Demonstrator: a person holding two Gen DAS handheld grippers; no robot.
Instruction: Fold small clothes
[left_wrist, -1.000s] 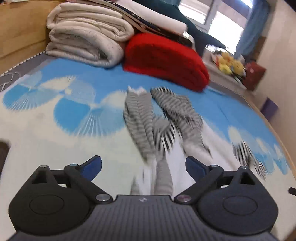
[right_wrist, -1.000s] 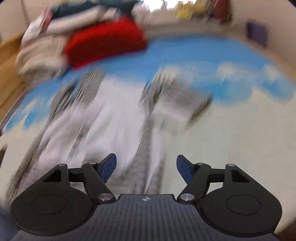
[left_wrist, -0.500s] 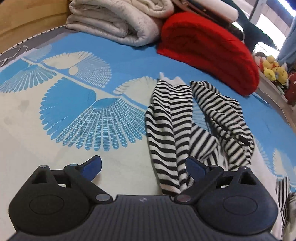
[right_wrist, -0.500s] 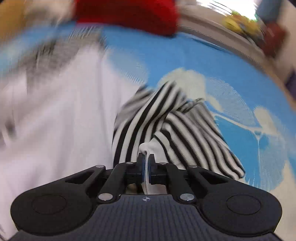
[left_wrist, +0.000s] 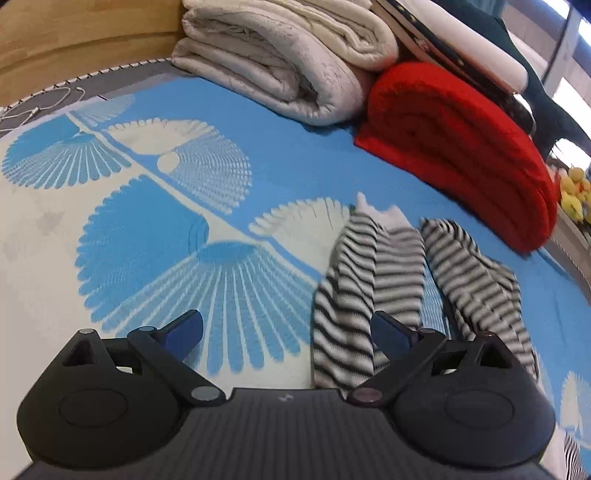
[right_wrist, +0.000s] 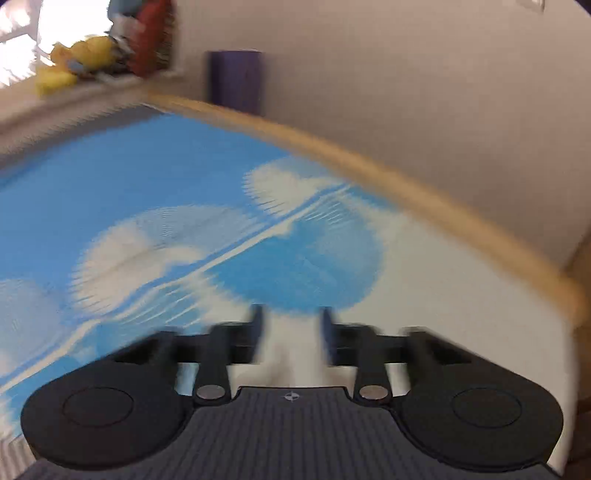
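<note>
The left gripper (left_wrist: 286, 330) has its fingers spread wide with nothing between them; it hangs low over the bed (left_wrist: 155, 258). The blue tip of its right-hand finger sits in front of the striped garment (left_wrist: 369, 291), but whether it touches the cloth I cannot tell. The right gripper (right_wrist: 291, 325) shows a gap between its fingers, so they look parted and empty, though the motion blur in that view makes this a cautious reading. It points at bare sheet and the bed's far edge at about 1 o'clock; no clothing shows in its view.

The garment, black-and-white striped with a white body, lies on the blue fan-patterned sheet at about 2 o'clock from the left gripper. Two striped lengths, probably sleeves, run up toward 12 o'clock side by side, rumpled and uneven. A further striped scrap (left_wrist: 572, 454) peeps in at 4 o'clock, perhaps the other end of the same piece.

As a judgement, the fold is at an early stage: the sleeves seem gathered inward over the body, yet no neat rectangle exists, and smoothing plus the crosswise folds are left to do.

No basket or bin for finished pieces is visible. Beyond the garment, at 12 to 1 o'clock, a folded cream blanket (left_wrist: 280, 62) and a red rolled blanket (left_wrist: 458, 147) lie stacked against the headboard, touching each other.
</note>
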